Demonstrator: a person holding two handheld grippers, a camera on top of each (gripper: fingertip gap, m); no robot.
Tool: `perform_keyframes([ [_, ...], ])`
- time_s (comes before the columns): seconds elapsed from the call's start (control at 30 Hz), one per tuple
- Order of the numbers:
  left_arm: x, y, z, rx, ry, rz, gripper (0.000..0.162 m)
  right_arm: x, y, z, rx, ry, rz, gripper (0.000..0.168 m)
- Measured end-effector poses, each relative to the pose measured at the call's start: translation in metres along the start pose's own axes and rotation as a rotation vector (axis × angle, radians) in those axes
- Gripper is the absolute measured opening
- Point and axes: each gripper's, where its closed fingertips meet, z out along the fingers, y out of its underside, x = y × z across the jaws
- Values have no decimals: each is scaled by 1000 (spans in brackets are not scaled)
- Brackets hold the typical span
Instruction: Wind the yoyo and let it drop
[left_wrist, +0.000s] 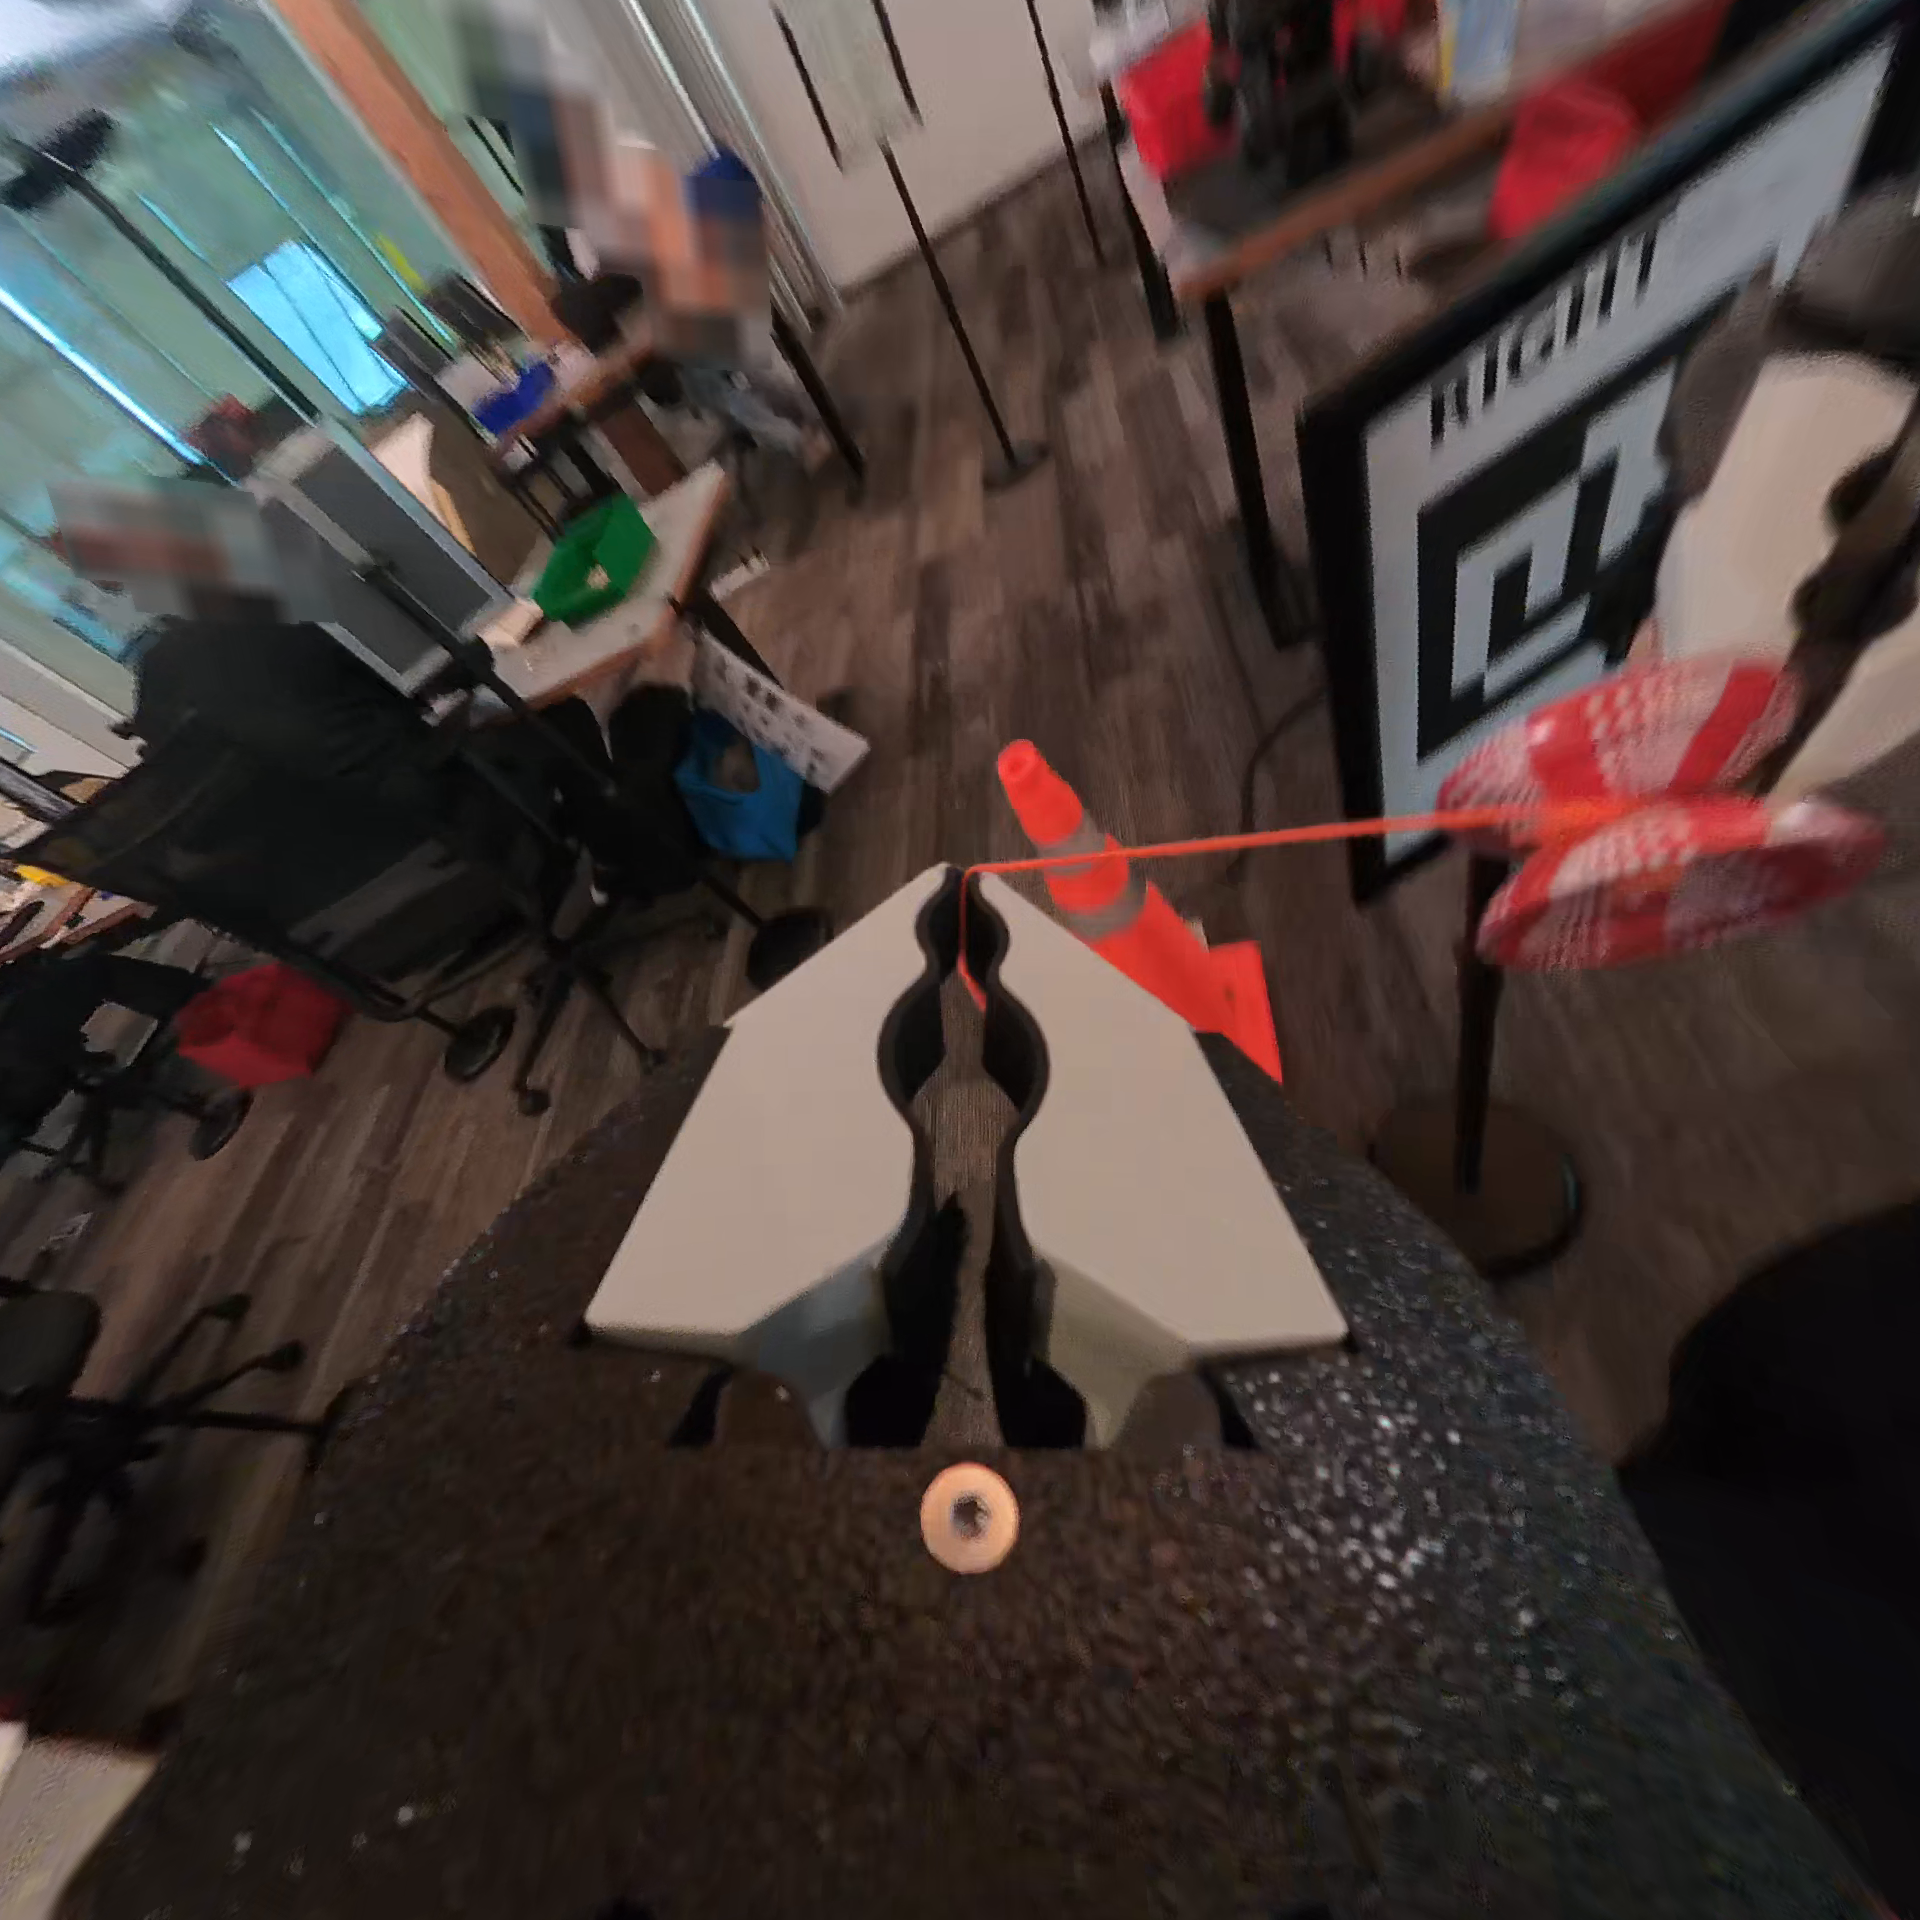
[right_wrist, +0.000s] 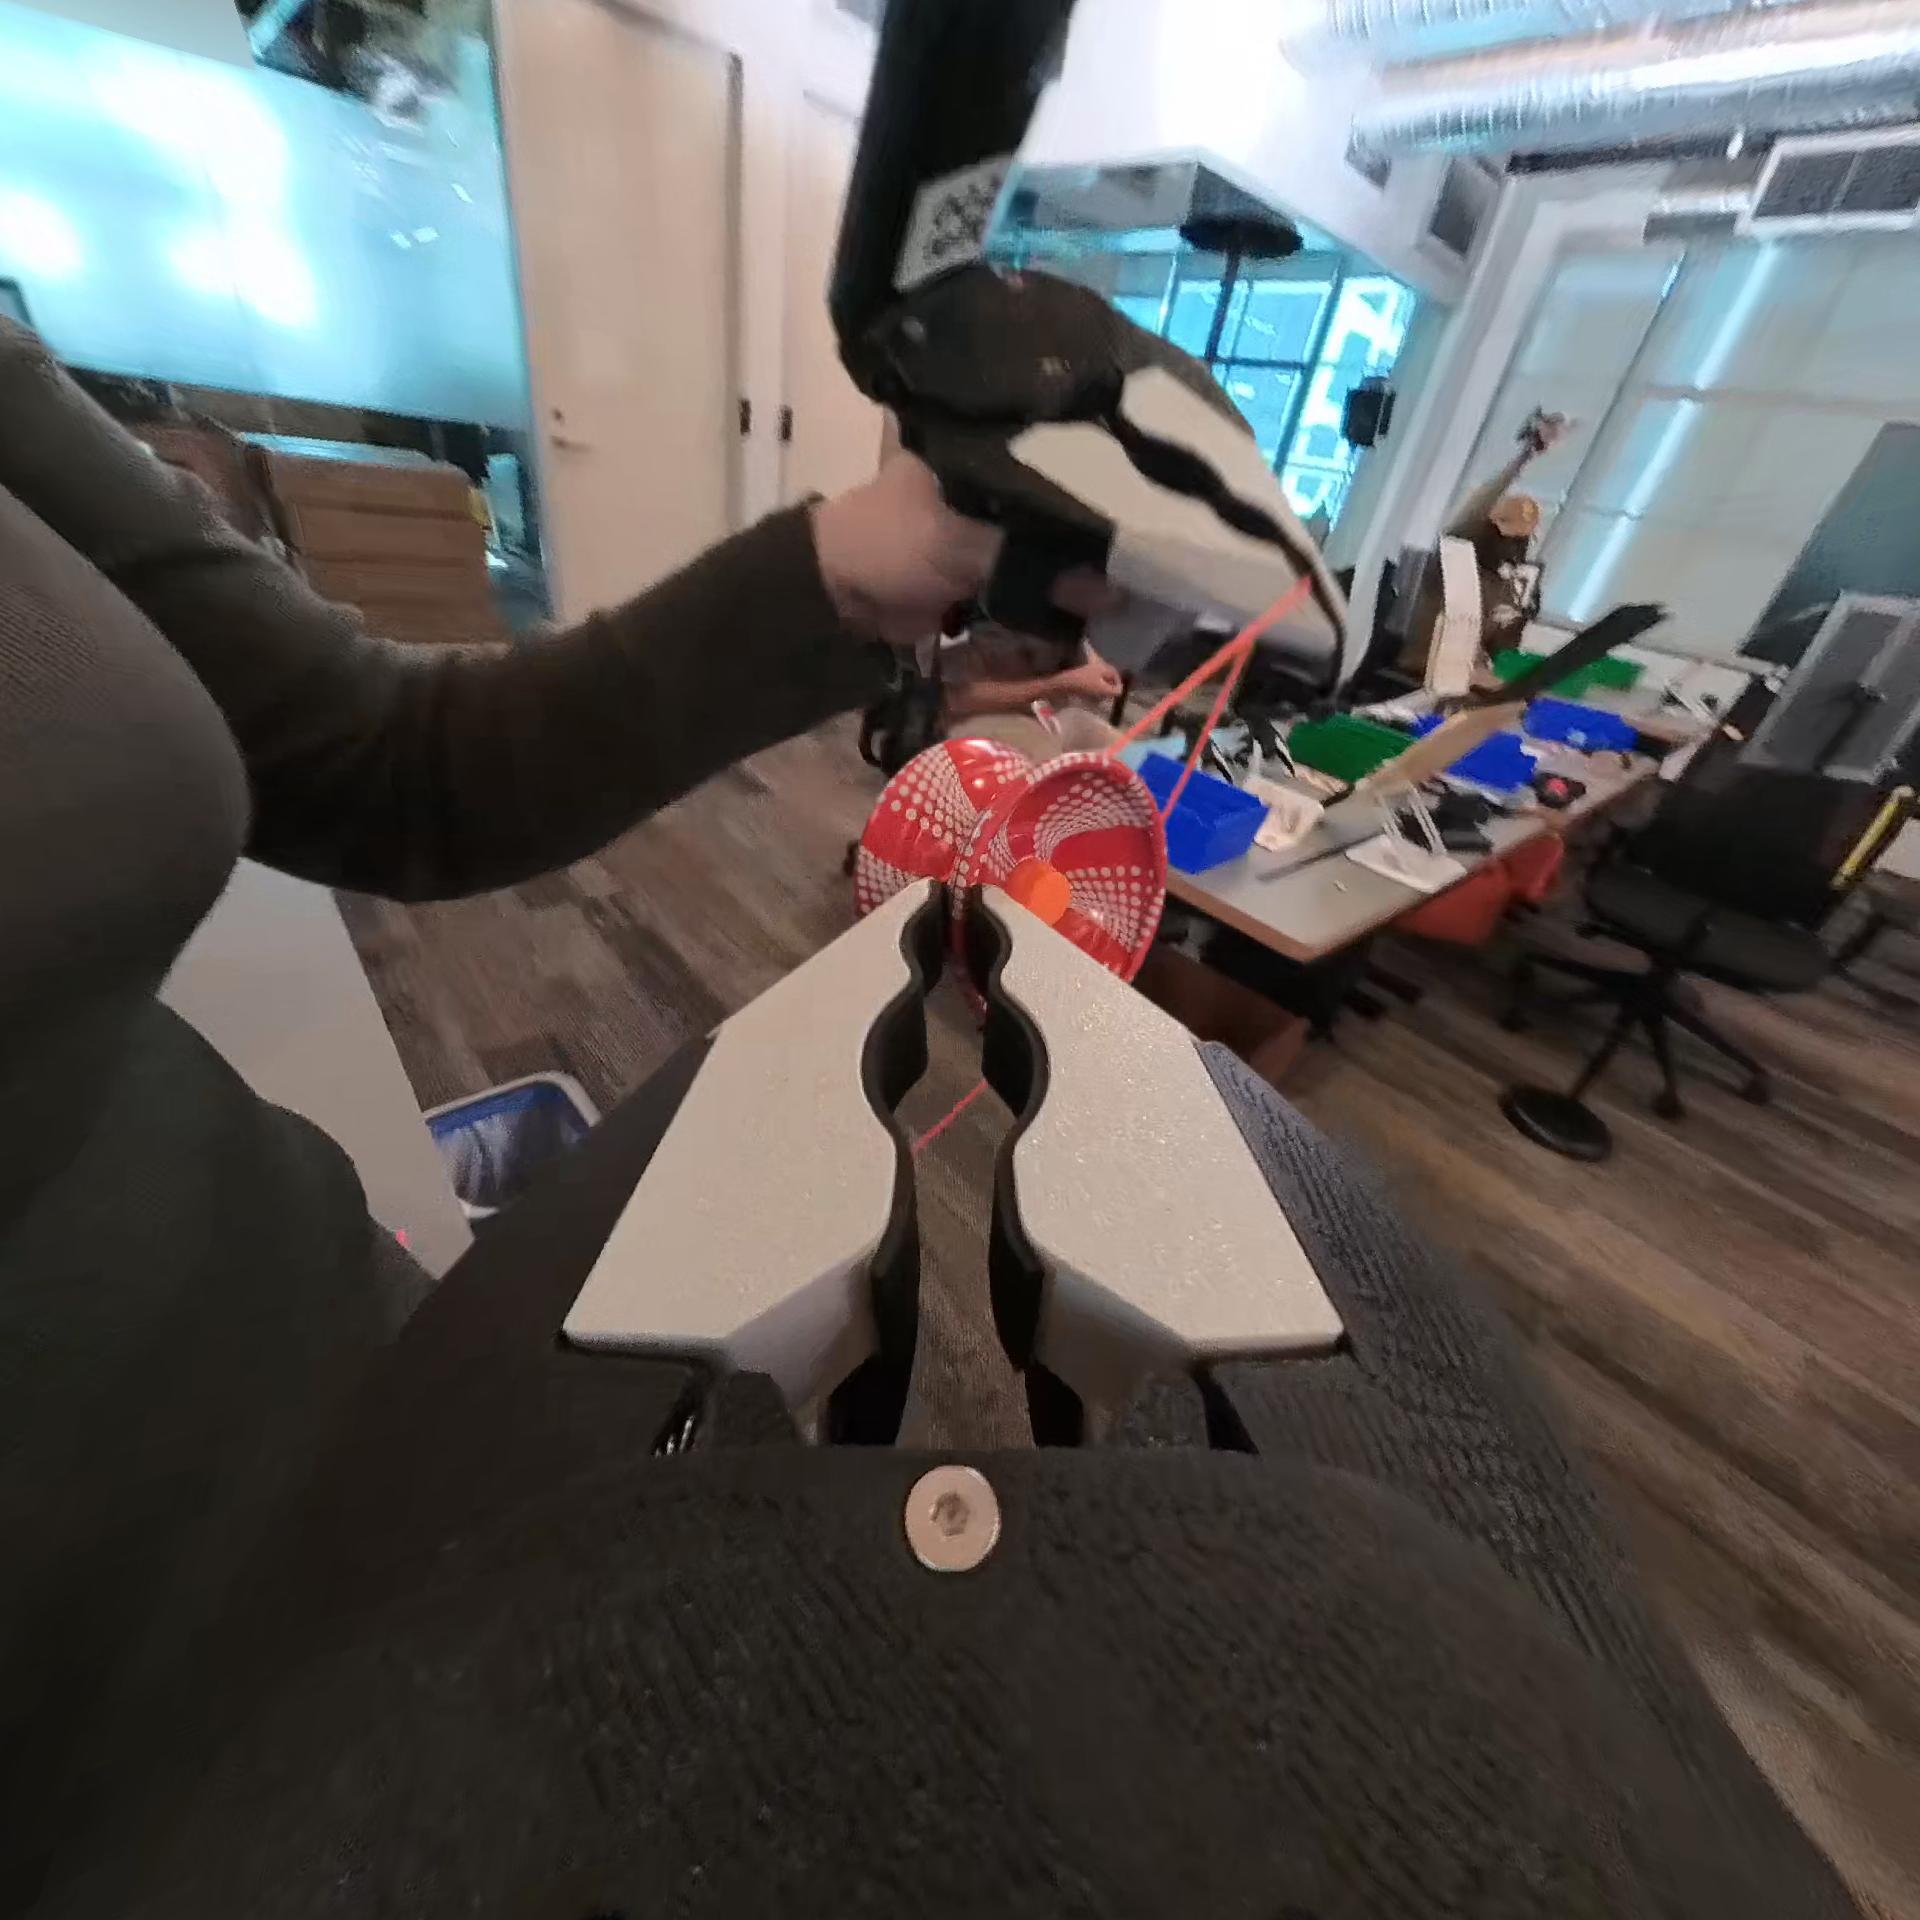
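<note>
A red yoyo (right_wrist: 1081, 831) with white dots hangs in the air between my two grippers. My right gripper (right_wrist: 961, 894) is shut on the rim of one of its halves. An orange string (right_wrist: 1195, 686) runs from the yoyo's axle up to my left gripper (right_wrist: 1314, 592), which a hand holds above and behind the yoyo. In the left wrist view, my left gripper (left_wrist: 961, 883) is shut on the string (left_wrist: 1195, 844). The string runs taut to the right to the yoyo (left_wrist: 1662, 821), which is held by the right gripper (left_wrist: 1808, 644) at the frame's edge.
An orange traffic cone (left_wrist: 1101, 883) stands on the wood floor below. Office chairs (left_wrist: 312, 831), a table with a green bin (left_wrist: 597, 561), pole stands (left_wrist: 1475, 1195) and a long table (right_wrist: 1351, 883) with blue and green bins surround the spot. A sleeved arm (right_wrist: 468, 707) crosses the left. One gripper's finger ends stand about 12 cm off the other's.
</note>
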Motion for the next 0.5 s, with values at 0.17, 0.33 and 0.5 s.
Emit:
perform_keyframes([
  [0.17,-17,9,-2,15,-130,-74,0,-4,-12,3,90,-63,42,1],
  [0.33,-10,52,17,-51,-84,-204,0,1,-12,6,107,-61,59,1],
  [0.5,-3,56,13,105,-22,-441,0,32,-9,12,85,87,94,1],
])
